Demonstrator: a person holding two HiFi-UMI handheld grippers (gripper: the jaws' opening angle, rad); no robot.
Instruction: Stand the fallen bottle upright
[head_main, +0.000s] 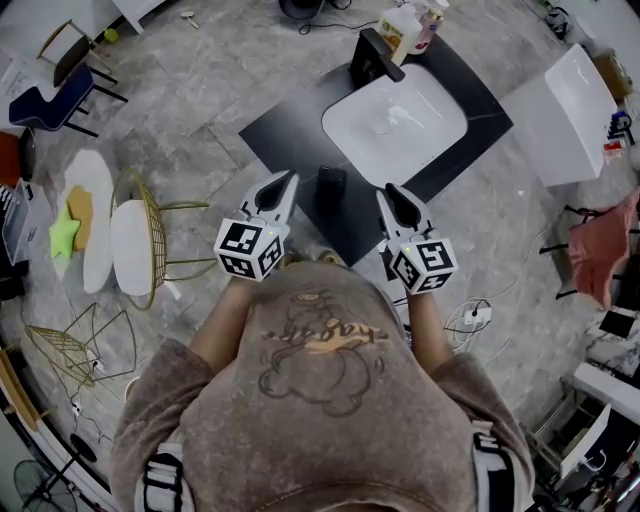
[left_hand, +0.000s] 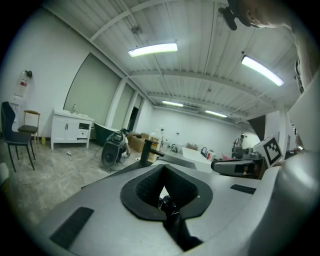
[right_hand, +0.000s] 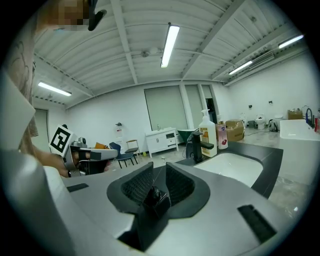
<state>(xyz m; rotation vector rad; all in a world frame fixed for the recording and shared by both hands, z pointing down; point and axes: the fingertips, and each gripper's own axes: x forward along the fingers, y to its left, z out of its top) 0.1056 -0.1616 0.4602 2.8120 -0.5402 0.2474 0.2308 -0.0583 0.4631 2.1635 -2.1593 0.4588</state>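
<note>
Two bottles stand upright at the far end of the black counter (head_main: 290, 130), beside the black faucet (head_main: 375, 58): a pale pump bottle (head_main: 400, 28) (right_hand: 206, 131) and a pink bottle (head_main: 430, 20) (right_hand: 221, 135). No bottle lying on its side shows in any view. A dark upright cylinder (head_main: 330, 188) stands at the counter's near edge, between my grippers; I cannot tell what it is. My left gripper (head_main: 288, 180) (left_hand: 163, 170) has its tips together and holds nothing. My right gripper (head_main: 390, 192) (right_hand: 159, 167) keeps a narrow gap with nothing in it. Both hover short of the counter.
A white sink basin (head_main: 395, 125) fills the counter's middle. A gold wire chair (head_main: 150, 235) stands to the left, a white cabinet (head_main: 575, 110) to the right, and a power strip (head_main: 475, 318) lies on the floor. A vacuum (left_hand: 112, 147) sits beyond the counter.
</note>
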